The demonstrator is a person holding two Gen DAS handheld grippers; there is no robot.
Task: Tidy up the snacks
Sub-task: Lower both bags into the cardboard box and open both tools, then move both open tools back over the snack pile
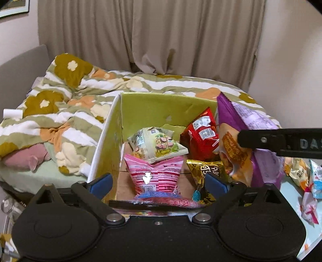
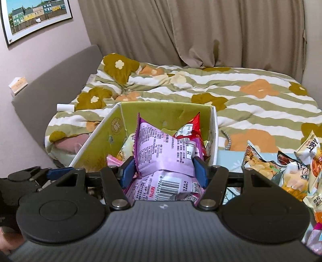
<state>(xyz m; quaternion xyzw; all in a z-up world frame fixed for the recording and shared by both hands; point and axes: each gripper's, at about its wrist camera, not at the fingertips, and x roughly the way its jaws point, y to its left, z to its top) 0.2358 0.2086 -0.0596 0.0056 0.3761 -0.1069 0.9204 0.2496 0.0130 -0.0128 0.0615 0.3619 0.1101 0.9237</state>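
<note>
Clamping purple bag [image 2: 161,159] in right gripper [image 2: 163,171], hovering over box [image 2: 214,129] right side; left gripper [image 1: 158,181] gaping over pink bag [image 1: 155,171].

Beige pleated curtains [image 2: 201,32] hang closed behind a bed covered by a striped green-and-white quilt with ochre and orange flowers [image 2: 251,96]. A grey padded headboard [image 2: 50,80] meets the pale pink wall [image 2: 50,40], where a framed picture of coloured houses [image 2: 34,16] hangs.

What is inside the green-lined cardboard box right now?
The box holds a pink packet, a pale green packet, a red packet and a gold packet. Anything beneath them is covered.
</note>
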